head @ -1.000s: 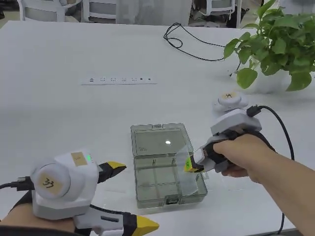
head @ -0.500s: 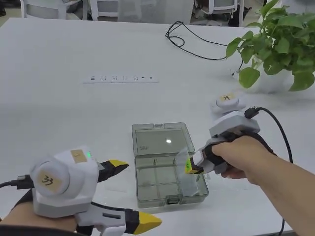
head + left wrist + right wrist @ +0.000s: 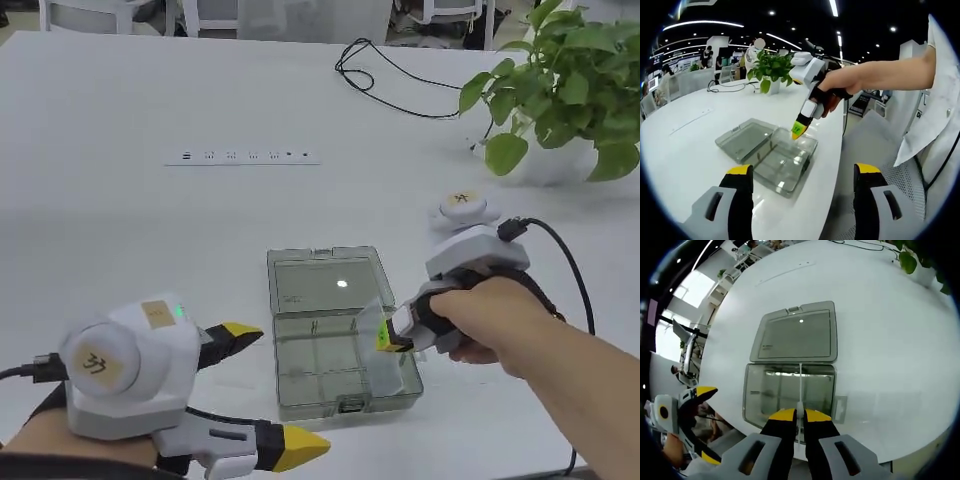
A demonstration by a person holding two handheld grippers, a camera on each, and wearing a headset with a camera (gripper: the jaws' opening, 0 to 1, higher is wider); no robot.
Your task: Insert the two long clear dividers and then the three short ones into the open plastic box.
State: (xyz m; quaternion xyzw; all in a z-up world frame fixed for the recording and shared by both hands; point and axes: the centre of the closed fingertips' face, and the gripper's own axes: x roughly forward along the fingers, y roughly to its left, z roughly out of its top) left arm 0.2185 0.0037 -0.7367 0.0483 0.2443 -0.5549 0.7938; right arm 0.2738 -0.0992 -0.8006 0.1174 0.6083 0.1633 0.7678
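Pinching a clear divider (image 3: pixel 800 384) by its top edge, R gripper (image 3: pixel 800 414) holds it upright over the open box (image 3: pixel 747 390) on the tabletop (image 3: pixel 150 230). L gripper (image 3: pixel 803 169) spread, idle nearby. Divider prob. light, thin, slick, brittle: grip edge mid-length, gently.

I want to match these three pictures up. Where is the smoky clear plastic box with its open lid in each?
Head view: smoky clear plastic box, low centre, lid on the far side.
Left gripper view: box at centre, slightly left.
Right gripper view: box in the middle, lid uppermost.
Shared landmark: green leafy potted plant, beyond the box.
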